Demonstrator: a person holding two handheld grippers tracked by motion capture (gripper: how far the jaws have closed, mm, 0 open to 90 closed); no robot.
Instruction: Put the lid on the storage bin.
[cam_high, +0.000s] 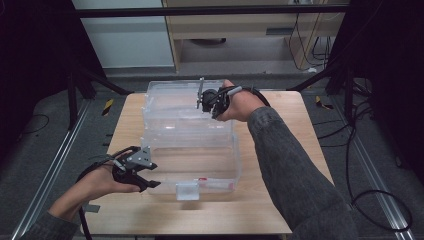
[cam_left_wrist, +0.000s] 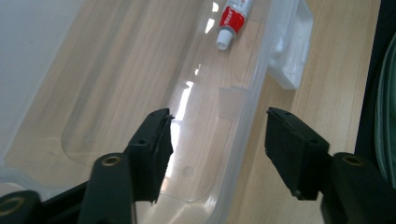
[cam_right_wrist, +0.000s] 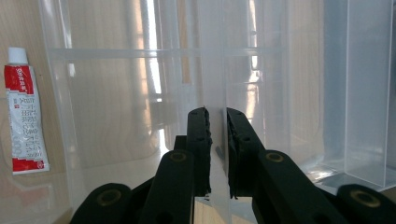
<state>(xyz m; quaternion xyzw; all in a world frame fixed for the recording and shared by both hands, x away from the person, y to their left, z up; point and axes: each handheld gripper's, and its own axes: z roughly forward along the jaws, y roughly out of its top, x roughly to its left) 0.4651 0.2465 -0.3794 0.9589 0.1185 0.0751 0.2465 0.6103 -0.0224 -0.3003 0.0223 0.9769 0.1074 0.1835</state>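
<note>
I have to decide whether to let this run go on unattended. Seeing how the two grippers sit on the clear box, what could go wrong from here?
1. The right gripper pinches only a thin clear panel of the clear box; that smooth plastic could slip out or flex if pulled.
2. The left gripper is open astride the near wall, gripping nothing, so the box may slide on the table.
3. The red and white tube lies loose inside and could roll if the box tilts.
</note>
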